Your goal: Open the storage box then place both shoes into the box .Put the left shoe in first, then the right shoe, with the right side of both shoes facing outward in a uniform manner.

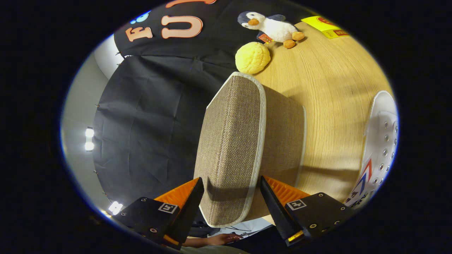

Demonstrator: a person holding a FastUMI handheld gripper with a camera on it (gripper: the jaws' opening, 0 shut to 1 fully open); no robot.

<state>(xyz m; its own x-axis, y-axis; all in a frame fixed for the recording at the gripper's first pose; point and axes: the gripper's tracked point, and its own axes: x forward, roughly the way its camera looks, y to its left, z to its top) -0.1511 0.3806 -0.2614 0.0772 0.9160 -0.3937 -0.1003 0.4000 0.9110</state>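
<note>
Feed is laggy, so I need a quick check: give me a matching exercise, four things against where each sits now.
Things:
1. storage box lid
2. yellow ball
3. penguin toy
4. white shoe

Places:
A. on the table beyond the ball
B. between the fingers of the tongs
C. just behind the box
D. on the table beside the box, apart from it

Pairs: 1-B, 2-C, 3-A, 4-D
</note>
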